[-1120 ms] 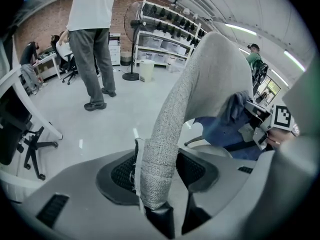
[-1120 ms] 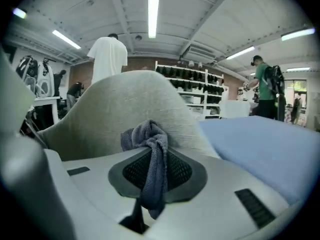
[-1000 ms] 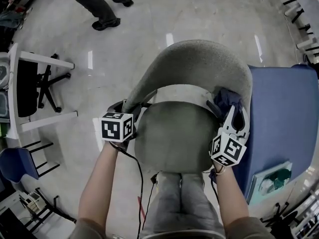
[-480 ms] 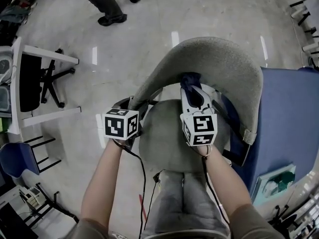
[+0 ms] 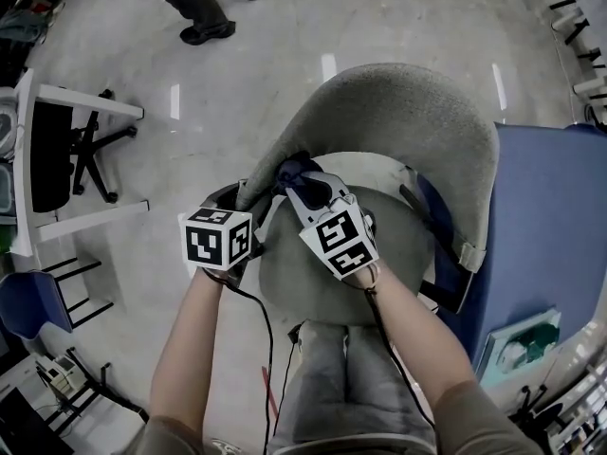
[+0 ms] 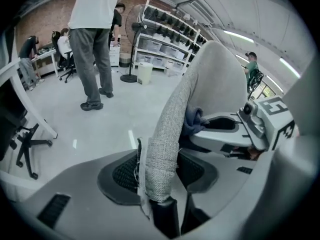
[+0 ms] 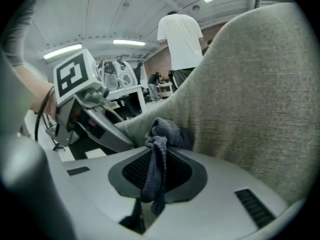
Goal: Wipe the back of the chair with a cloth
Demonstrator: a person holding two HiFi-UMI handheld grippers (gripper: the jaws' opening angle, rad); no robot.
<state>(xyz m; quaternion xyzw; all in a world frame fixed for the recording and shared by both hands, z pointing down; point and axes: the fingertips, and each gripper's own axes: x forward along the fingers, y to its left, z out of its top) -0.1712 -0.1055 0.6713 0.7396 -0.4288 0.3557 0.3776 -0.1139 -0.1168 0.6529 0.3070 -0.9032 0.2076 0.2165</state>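
Chair back (image 5: 398, 112): curved shell in coarse grey woven fabric, arcing round the seat (image 5: 322, 273) from 9 o'clock over 12 to 3 o'clock in the head view. The seat is round, in the same grey weave. The chair's base is hidden beneath it.

Cloth (image 5: 296, 171): dark blue-grey, soft knit, bunched. It sits at about 10 o'clock of the seat, pressed on the inner face of the back near its left end. The head view shows only a small lump; the rest is covered by the right gripper (image 5: 305, 183). That gripper's own view shows the jaws pinched together on the cloth, a twisted tail hanging down between them.

Left gripper (image 5: 245, 202): at 9 o'clock of the seat, its jaws hidden under the marker cube in the head view. Its own view shows the wrapped fabric edge of the back standing upright between the mesh-textured pads. The jaws have just been closing and are clamped on that edge.

Cut off:
- standing person (image 5: 194, 12) at 11 o'clock, only dark trousers and shoes;
- blue panel (image 5: 541, 226) at 3 o'clock, run off the frame;
- white desk (image 5: 57, 164) at 9 o'clock, partly seen.

Floor (image 5: 237, 74) is glossy pale concrete with light streaks.
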